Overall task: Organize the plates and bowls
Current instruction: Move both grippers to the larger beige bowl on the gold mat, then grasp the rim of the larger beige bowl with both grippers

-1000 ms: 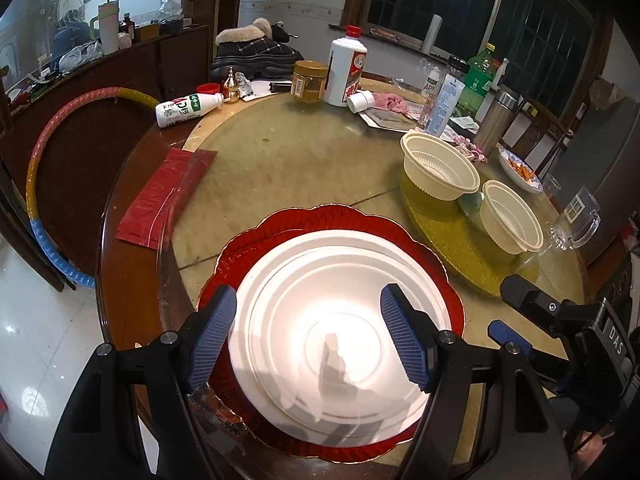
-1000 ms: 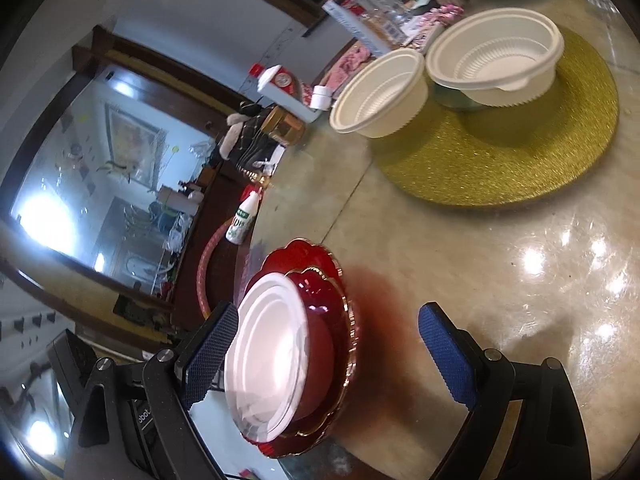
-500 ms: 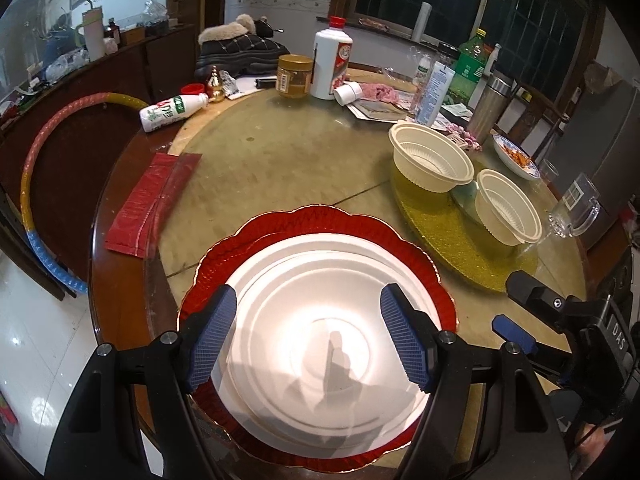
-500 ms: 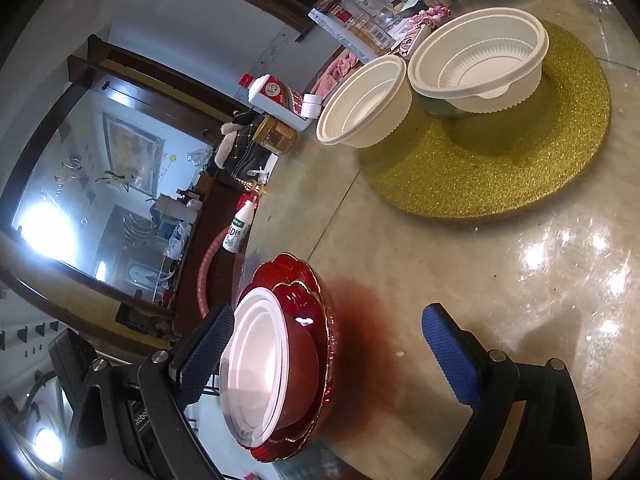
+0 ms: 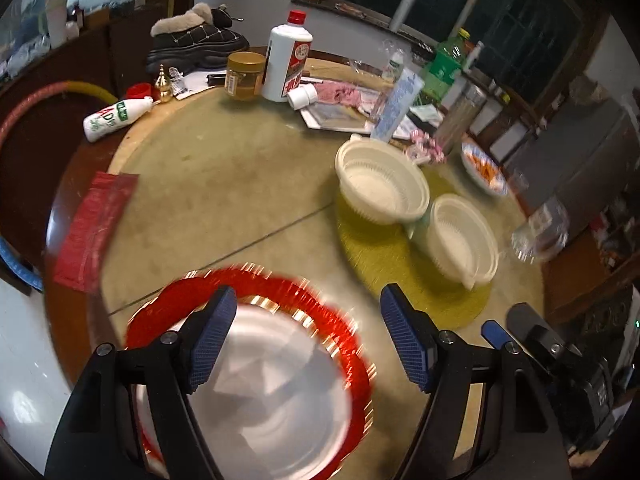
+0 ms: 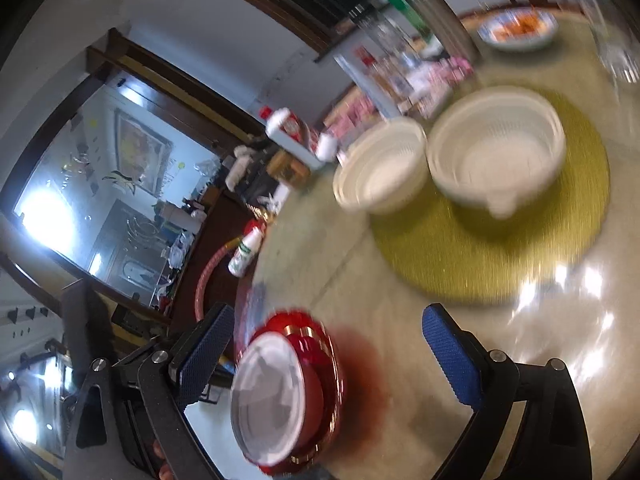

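White bowls point(image 5: 382, 184) two, red plates point(image 6: 316, 344) two, gold mat point(image 5: 380, 256) one

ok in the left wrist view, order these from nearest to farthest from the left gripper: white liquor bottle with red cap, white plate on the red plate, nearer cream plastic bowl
1. White plate on the red plate, under the left gripper.
2. Cream plastic bowl, right, on the gold mat.
3. White liquor bottle with red cap, far side of the table.

Left gripper point(image 5: 308, 336): black plastic arms, silver screws at the pivots, blue ribbed pads point(image 5: 210, 340) on the inner faces of both fingers.
Right gripper point(image 6: 332, 356): same build, black frame, blue textured pads point(image 6: 450, 354), round silver screw heads behind each pad.
Fingertips of a hand point(image 6: 162, 470) show below its left arm.
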